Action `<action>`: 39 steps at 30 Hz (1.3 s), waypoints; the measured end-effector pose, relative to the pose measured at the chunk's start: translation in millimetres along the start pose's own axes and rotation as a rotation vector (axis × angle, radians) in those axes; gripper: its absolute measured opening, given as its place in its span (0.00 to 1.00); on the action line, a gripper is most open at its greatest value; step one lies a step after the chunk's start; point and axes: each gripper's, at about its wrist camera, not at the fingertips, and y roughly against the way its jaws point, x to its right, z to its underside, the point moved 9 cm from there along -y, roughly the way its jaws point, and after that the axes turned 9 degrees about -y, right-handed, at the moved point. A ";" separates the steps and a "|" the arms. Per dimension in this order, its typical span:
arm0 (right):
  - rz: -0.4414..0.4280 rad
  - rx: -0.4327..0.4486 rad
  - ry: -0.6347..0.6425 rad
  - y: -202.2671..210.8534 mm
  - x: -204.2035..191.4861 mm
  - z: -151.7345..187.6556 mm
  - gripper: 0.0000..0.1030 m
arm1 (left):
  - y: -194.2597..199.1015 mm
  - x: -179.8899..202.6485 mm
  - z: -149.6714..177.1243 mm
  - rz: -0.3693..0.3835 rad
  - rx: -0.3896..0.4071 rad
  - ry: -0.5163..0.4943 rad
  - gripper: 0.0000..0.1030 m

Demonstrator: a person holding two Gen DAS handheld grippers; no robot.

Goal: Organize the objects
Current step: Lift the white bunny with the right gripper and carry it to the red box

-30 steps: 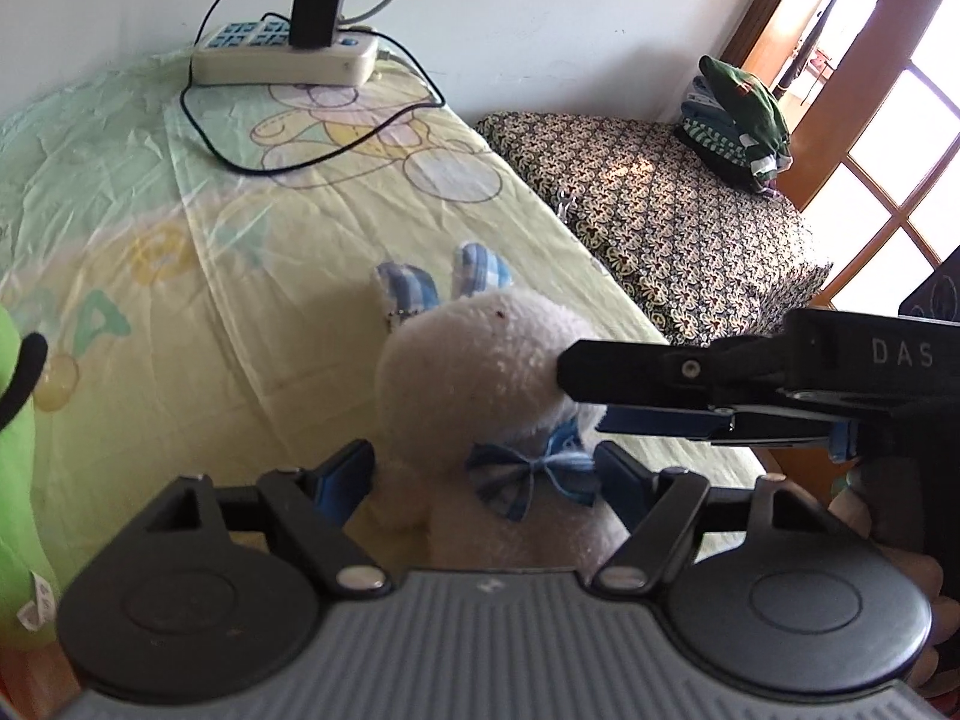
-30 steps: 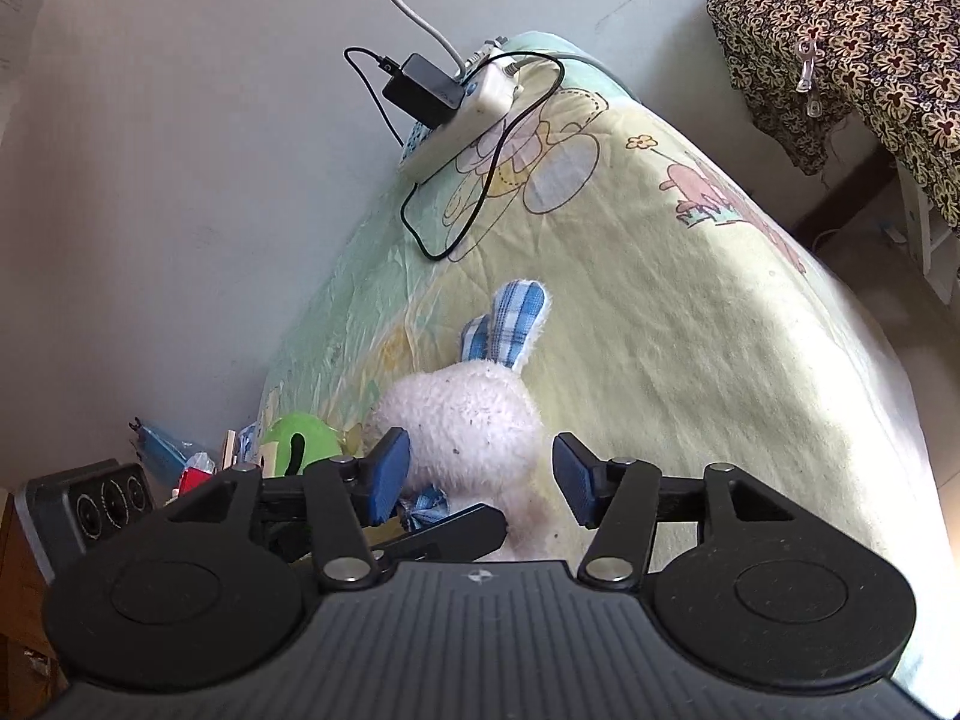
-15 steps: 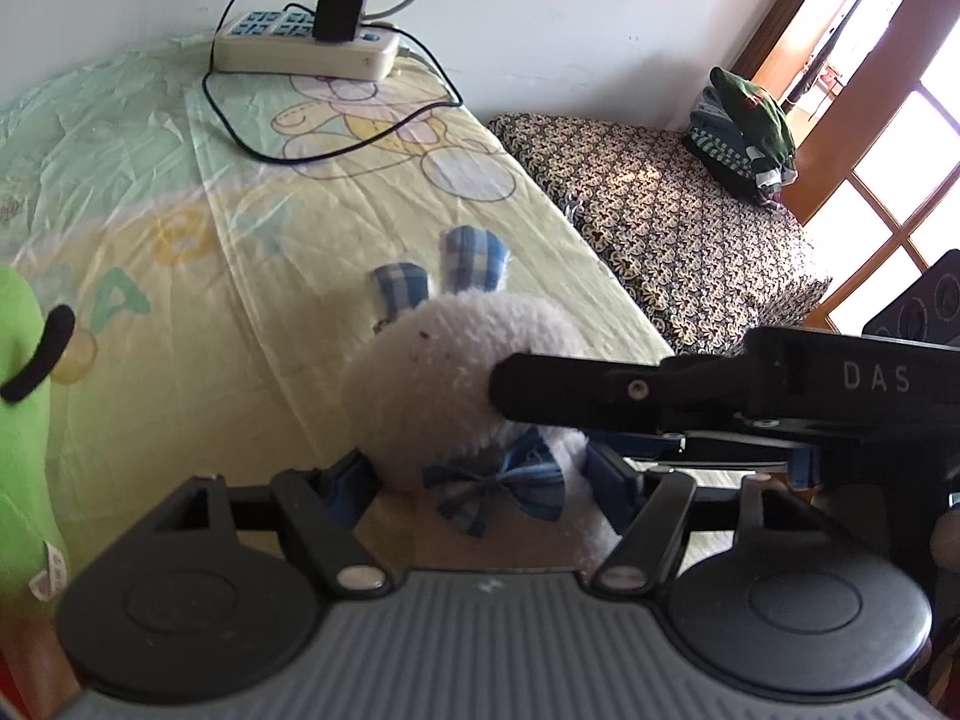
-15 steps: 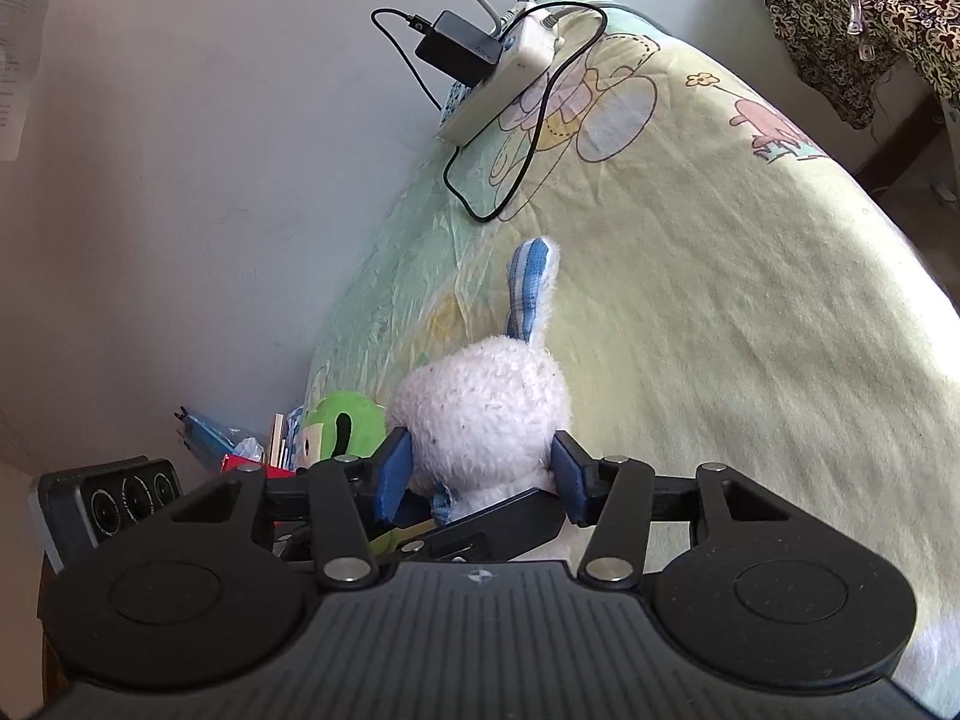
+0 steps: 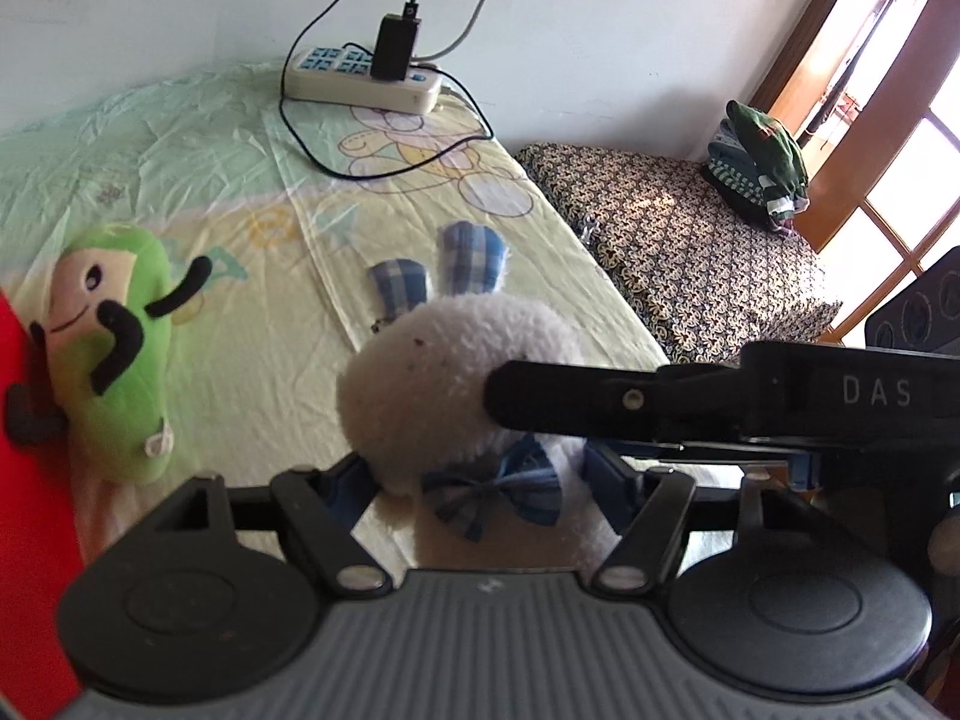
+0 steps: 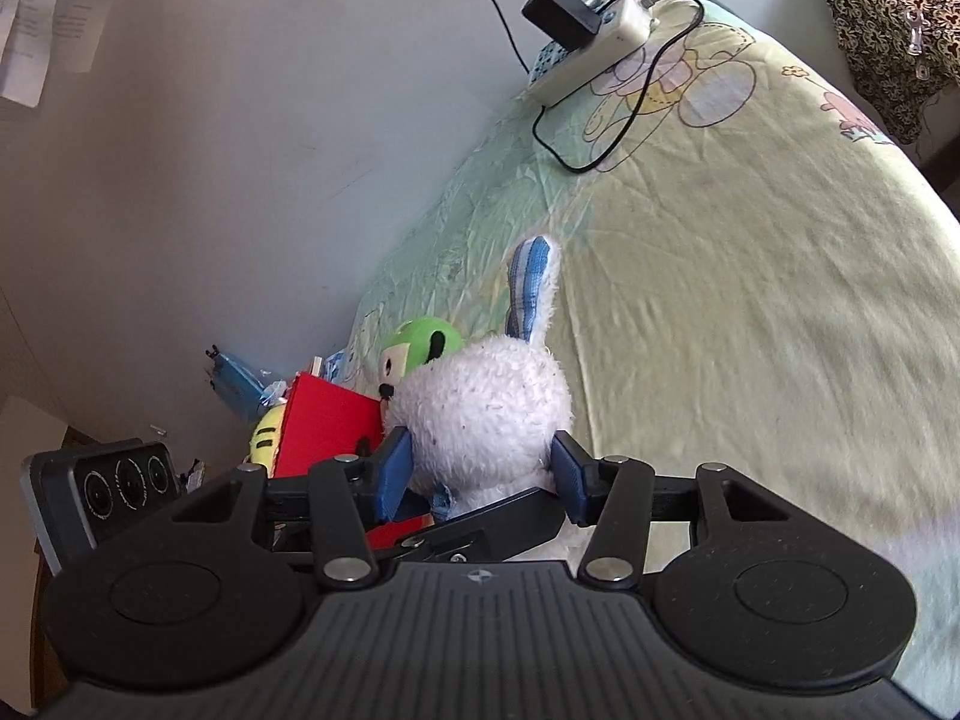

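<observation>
A white plush rabbit (image 5: 444,372) with blue plaid ears and a blue bow is held over the yellow-green bedsheet (image 5: 240,180). My left gripper (image 5: 480,480) is shut on its body just below the bow. My right gripper (image 6: 480,471) is shut on the rabbit (image 6: 480,396) at the head, its blue pads pressing in from both sides. In the left wrist view one black right finger (image 5: 600,402) crosses in front of the rabbit's head. A green plush toy (image 5: 114,348) lies on the bed to the left.
A white power strip (image 5: 366,81) with a black charger and cable lies by the far wall. A red box (image 6: 330,426) and a yellow plush (image 6: 267,438) sit beside the green plush (image 6: 420,342). A patterned bench (image 5: 678,240) with folded clothes (image 5: 762,162) stands on the right.
Both grippers closed on the rabbit, and it has risen off the sheet with them. The green plush and the red box have come into view.
</observation>
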 end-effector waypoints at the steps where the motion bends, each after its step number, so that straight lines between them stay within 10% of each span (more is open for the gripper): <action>1: -0.006 -0.007 0.009 0.2 -4.9 3.0 0.51 | 7.0 -0.5 1.4 -0.011 0.007 0.008 0.69; 20: -0.159 -0.077 0.194 -16.9 -116.6 42.3 0.52 | 133.4 -40.9 9.3 -0.192 0.208 0.047 0.68; 39: -0.167 -0.048 0.238 -119.4 -214.3 122.5 0.52 | 228.1 -173.4 52.0 -0.208 0.265 0.044 0.69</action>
